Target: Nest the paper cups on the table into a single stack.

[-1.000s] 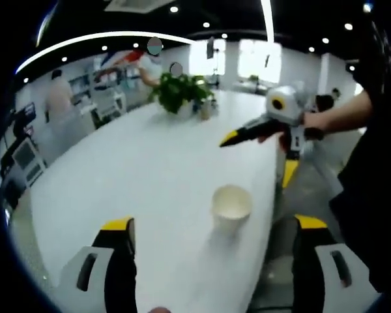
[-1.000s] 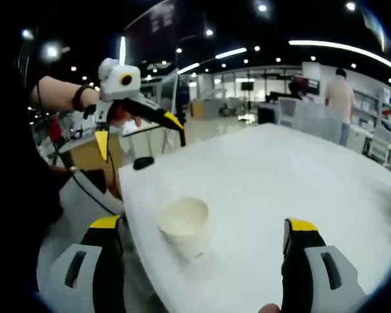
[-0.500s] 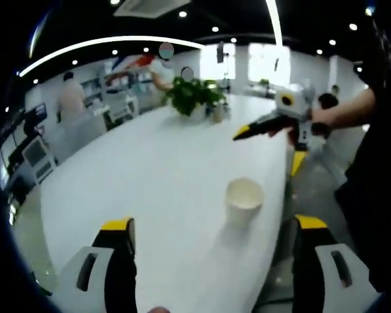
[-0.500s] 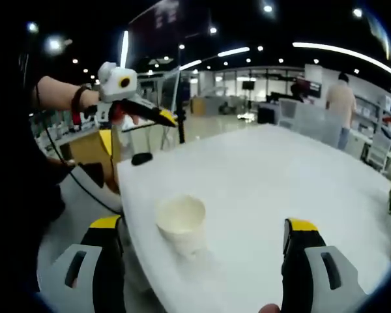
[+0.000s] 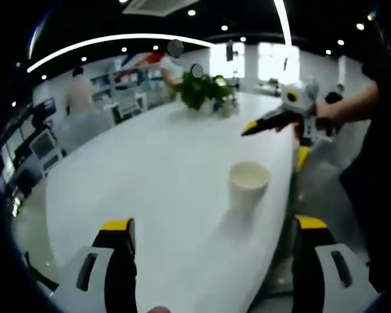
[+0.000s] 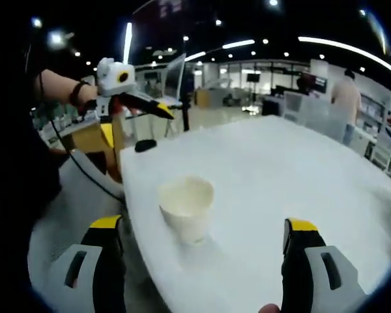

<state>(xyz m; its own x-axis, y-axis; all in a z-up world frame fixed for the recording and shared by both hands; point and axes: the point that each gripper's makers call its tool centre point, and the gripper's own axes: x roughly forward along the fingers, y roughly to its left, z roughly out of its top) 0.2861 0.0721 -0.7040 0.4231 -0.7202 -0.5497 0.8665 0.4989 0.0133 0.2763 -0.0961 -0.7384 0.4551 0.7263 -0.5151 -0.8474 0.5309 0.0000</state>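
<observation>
Open-plan office, long white surface [image 5: 150,169]: paper cup [image 5: 248,185] now sits higher in frame vs 1 s ago, left claw [image 5: 212,228] and right claw [image 6: 205,228] both released, empty, w/ no grasp yet.

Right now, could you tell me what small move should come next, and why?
Probably ease the right gripper forward so its open jaws straddle the cup. The cup stands upright near the table edge, ungripped, and both grippers are open and apart from it.
</observation>
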